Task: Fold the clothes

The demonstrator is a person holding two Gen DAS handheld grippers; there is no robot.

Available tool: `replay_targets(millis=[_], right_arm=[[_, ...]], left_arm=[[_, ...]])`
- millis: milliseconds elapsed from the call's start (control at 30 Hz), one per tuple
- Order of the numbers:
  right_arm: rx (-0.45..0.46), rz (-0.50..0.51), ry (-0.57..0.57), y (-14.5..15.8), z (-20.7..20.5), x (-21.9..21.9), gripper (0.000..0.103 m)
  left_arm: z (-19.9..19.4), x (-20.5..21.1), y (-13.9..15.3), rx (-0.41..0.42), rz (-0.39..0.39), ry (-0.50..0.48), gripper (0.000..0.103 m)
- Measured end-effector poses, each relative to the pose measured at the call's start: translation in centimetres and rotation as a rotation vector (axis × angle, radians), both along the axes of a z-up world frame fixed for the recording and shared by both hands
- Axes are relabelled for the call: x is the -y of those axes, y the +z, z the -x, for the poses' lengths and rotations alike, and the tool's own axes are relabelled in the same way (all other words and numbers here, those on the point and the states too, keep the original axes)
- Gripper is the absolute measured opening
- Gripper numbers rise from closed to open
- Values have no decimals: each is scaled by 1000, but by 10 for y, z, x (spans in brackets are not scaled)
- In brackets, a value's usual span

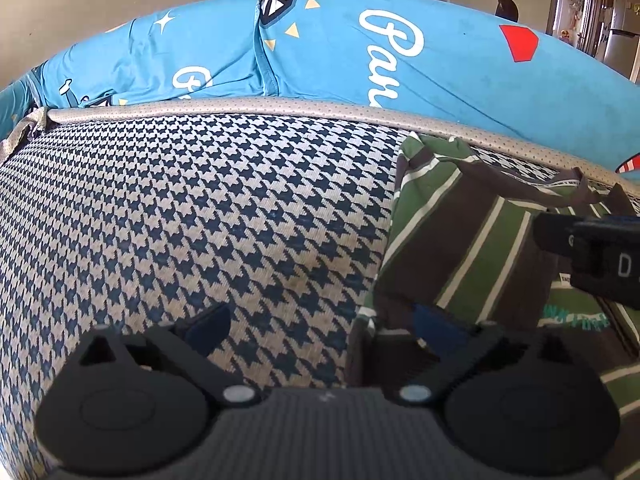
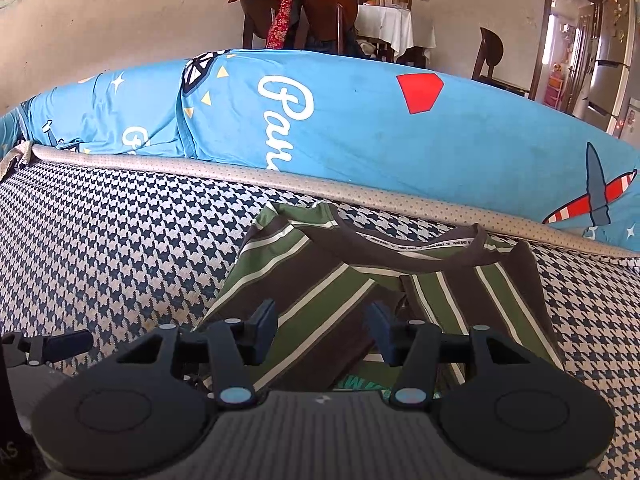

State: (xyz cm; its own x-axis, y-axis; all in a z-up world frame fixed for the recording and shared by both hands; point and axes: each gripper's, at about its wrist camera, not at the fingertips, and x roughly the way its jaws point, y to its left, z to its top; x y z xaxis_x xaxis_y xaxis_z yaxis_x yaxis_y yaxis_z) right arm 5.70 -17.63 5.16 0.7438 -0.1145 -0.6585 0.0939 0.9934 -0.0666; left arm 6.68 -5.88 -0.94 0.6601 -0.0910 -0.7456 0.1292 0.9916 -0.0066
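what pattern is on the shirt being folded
Green and brown stripes with thin cream lines on the shirt, clearest in the right wrist view.

The navy-and-cream houndstooth cushion (image 1: 192, 216) lies bare across its left half, open for passing. Toward its right half the green, brown and white striped shirt (image 2: 320, 280) covers the surface, reaching almost to the dotted beige piping (image 2: 248, 176) at the far edge. Behind that edge the bulky blue printed quilt (image 2: 360, 120) rises like a wall, closing the far side.
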Motion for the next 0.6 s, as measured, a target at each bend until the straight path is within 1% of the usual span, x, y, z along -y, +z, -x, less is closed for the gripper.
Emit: replay_targets(millis=[367,467,600], right_arm=[[-18,-39,9,-8,11,29,52],[-14,-47,10,-9,19,49,51],[-8,-81,-35,-9,28,85,51]], left_arm=[[7,17,2,-18,20,-64,103],[9,22,1,-19,15,-78,103],[11,28,0,-19,8,-94,103]])
